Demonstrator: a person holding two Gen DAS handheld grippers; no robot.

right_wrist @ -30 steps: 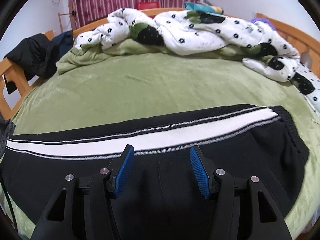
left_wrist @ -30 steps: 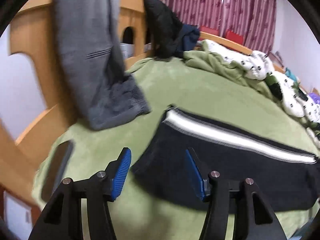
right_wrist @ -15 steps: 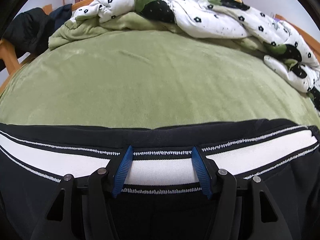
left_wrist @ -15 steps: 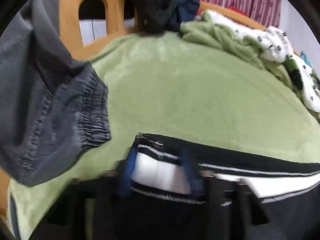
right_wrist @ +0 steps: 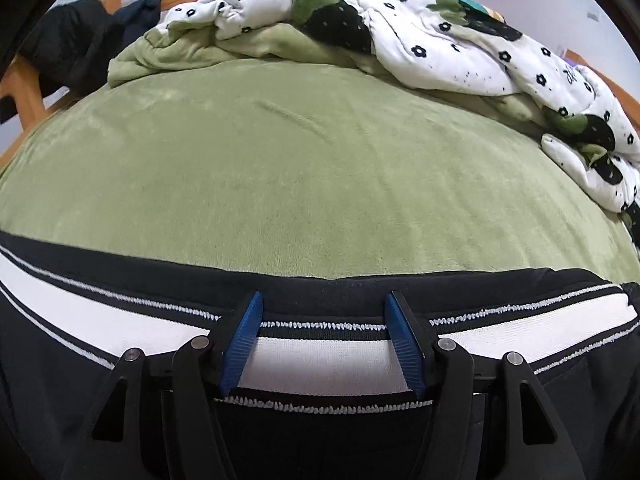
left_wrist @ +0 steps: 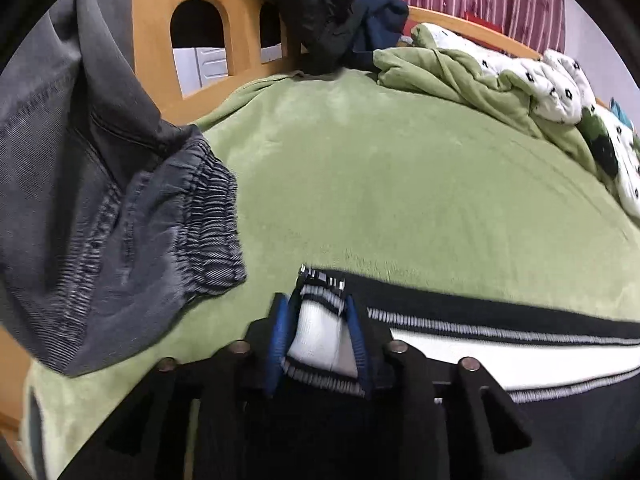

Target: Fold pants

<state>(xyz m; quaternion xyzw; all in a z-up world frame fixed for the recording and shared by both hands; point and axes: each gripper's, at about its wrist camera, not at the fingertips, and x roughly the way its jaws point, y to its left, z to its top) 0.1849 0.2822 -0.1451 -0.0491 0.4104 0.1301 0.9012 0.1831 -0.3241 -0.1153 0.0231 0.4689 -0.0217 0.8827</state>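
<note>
Black pants [left_wrist: 520, 432] with a white side stripe lie flat along the near edge of the green bed. My left gripper [left_wrist: 318, 312] is shut on the pants' leg end, the white stripe bunched between its blue pads. In the right wrist view the pants [right_wrist: 320, 432] run across the bottom. My right gripper [right_wrist: 322, 308] is open, its blue fingers [right_wrist: 402, 340] pressed down astride the white stripe near the far edge of the pants.
Grey trousers [left_wrist: 100, 200] hang over the wooden bed frame [left_wrist: 160, 20] at left. Dark jackets [left_wrist: 332, 12] sit at the bed's corner. A rumpled flowered quilt [right_wrist: 400, 36] and green blanket [right_wrist: 192, 52] fill the far side. Green bedsheet [right_wrist: 300, 168] lies beyond the pants.
My left gripper moved forward onto the pants' leg end and closed on it. My right gripper moved forward and down to the striped edge, still open.
</note>
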